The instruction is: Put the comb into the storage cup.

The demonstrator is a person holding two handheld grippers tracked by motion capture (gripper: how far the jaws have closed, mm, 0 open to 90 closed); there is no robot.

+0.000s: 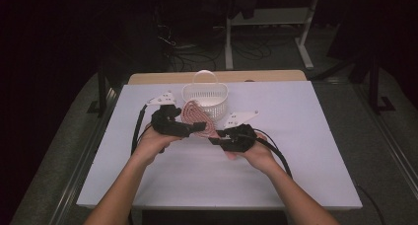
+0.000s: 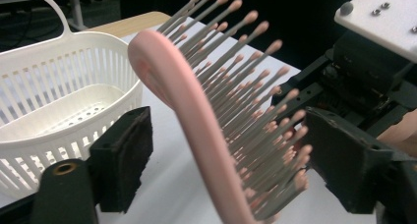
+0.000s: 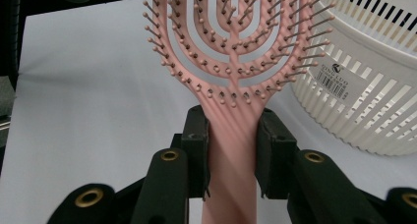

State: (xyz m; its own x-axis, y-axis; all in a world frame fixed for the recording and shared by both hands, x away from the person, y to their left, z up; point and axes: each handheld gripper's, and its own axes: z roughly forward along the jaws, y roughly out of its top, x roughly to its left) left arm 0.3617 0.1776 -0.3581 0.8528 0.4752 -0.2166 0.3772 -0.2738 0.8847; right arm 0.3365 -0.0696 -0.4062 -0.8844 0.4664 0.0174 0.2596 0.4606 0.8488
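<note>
Pink brush (image 1: 195, 118) held up over the white desk (image 1: 296, 151), just in front of the white basket (image 1: 205, 100), mid-desk toward the far edge. Right tongs (image 3: 231, 150) clamped on the brush handle: in the right gripper view both pads press the pink stem just below the bristle head, bristles facing the camera. Left tongs (image 2: 216, 155) stand apart around the brush head (back of the head toward one pad, bristle tips toward the other); in the left gripper view a gap shows between the near pad and the pink back, and the bristle tips lie just beside the far pad, contact there too close to call. Basket sits upright on the desk, handle up, with a barcode label on its wall. In the high view both hands meet at the brush, left hand (image 1: 154, 141) and right hand (image 1: 254, 153) near each other, cables trailing back.
</note>
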